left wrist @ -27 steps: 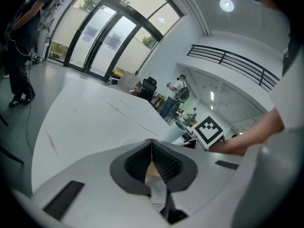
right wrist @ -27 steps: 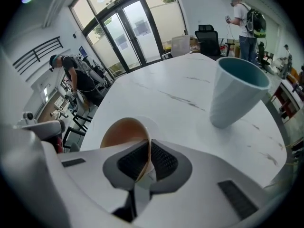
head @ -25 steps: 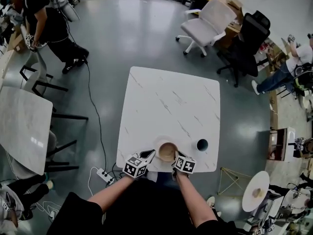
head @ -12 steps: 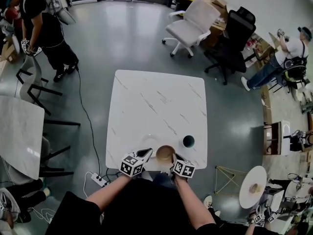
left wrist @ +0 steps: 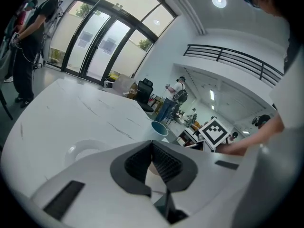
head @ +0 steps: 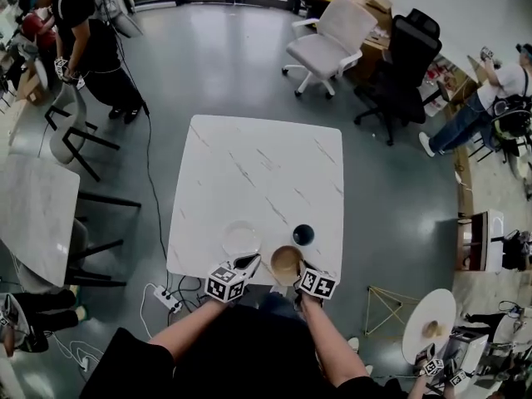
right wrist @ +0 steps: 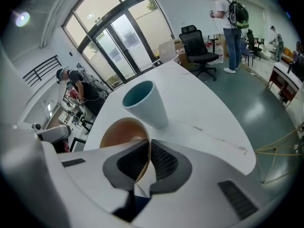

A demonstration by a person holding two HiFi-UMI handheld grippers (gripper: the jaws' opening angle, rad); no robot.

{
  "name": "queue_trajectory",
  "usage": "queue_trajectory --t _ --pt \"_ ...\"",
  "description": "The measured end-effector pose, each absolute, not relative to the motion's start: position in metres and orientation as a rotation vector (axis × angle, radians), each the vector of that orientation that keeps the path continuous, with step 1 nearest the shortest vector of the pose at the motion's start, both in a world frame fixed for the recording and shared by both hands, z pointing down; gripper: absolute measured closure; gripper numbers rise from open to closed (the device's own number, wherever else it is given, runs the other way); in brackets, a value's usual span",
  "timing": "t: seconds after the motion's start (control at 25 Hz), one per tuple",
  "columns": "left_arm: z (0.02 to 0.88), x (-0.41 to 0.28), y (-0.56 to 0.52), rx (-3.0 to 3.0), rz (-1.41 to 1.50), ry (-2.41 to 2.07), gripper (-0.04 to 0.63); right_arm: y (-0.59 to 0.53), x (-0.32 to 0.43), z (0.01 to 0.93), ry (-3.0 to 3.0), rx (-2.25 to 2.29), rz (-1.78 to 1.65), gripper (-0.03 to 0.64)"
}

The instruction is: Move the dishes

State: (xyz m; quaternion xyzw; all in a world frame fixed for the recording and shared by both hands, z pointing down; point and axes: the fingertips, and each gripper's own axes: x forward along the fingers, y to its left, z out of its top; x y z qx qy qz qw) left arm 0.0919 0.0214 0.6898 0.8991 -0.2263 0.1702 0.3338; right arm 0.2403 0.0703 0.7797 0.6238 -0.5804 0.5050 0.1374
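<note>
A brown bowl (head: pixel 285 263) is held just above the near edge of the white marble table (head: pixel 249 169). My right gripper (head: pixel 298 269) is shut on its near rim; in the right gripper view the bowl (right wrist: pixel 118 131) has its thin wall pinched in that gripper (right wrist: pixel 148 148). A white plate (head: pixel 241 238) lies bare to the bowl's left and shows as a pale disc (left wrist: pixel 81 151) in the left gripper view. A teal-lined cup (head: pixel 303 234) stands behind the bowl (right wrist: pixel 142 102). My left gripper (head: pixel 252 262) hovers between plate and bowl, jaws together (left wrist: pixel 152 146) with nothing in them.
A second marble table (head: pixel 33 214) and black chairs stand to the left. A power strip (head: pixel 166 298) and cable lie on the floor by the near left corner. Office chairs (head: pixel 332 44) stand beyond the table, with people at the room's edges.
The brown bowl sat on the white plate a second ago. It has come off the plate to the right in my right gripper, leaving the plate bare.
</note>
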Motion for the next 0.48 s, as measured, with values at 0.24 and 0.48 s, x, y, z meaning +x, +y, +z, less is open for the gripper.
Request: queue_trajectory --t 0.24,0.48 --pt "0.691 0.113 0.04 2.337 0.467 -0.623 0.578 0.076 0.256 0.789 -1.716 1.715 1.444 0.584" --pt "0.694 0.126 0.047 2.323 0.453 -0.675 0.578 0.083 0.278 0.808 -1.707 1.671 1.45 0.584"
